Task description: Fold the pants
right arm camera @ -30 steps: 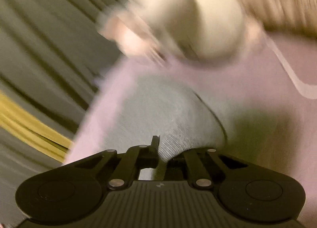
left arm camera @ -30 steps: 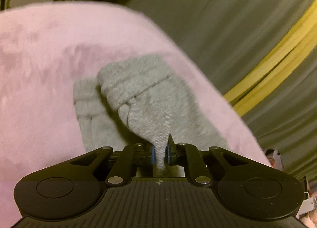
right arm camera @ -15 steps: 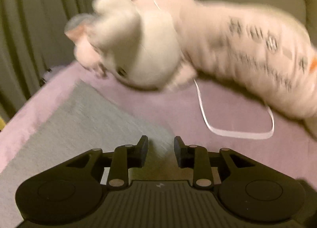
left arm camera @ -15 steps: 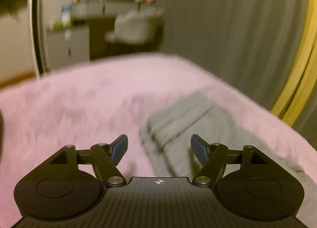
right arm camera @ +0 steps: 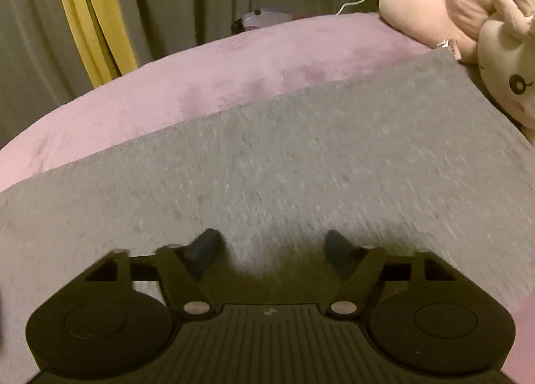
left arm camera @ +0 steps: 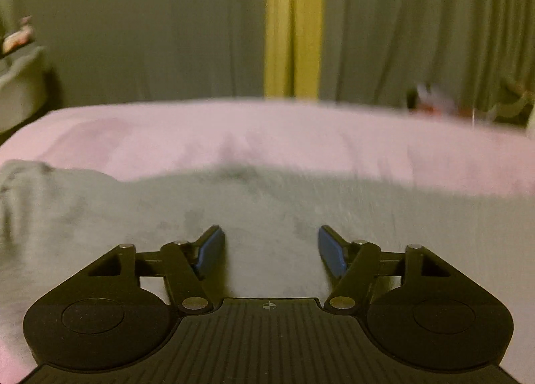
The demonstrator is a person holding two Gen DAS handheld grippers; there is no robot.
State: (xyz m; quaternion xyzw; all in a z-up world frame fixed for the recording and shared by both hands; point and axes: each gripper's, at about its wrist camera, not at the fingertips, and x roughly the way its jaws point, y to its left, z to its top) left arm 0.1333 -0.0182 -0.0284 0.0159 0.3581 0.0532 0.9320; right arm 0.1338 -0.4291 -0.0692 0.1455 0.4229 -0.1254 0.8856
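Both my grippers, left and right, had just let go of the pants (jaws opening, empty); a fold laid flat, plushies at 1 o'clock, probably more folding left.

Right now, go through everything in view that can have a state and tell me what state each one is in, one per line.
Left gripper: open, jaws have just been opening then eased in slightly, nothing between them.
Right gripper: open, jaws have just been opening, nothing gripped.
Grey pants: released, lying flat on the pink blanket.
Plush toys: lying at the far right of the bed, beside the pants' corner.
Curtains: drawn.
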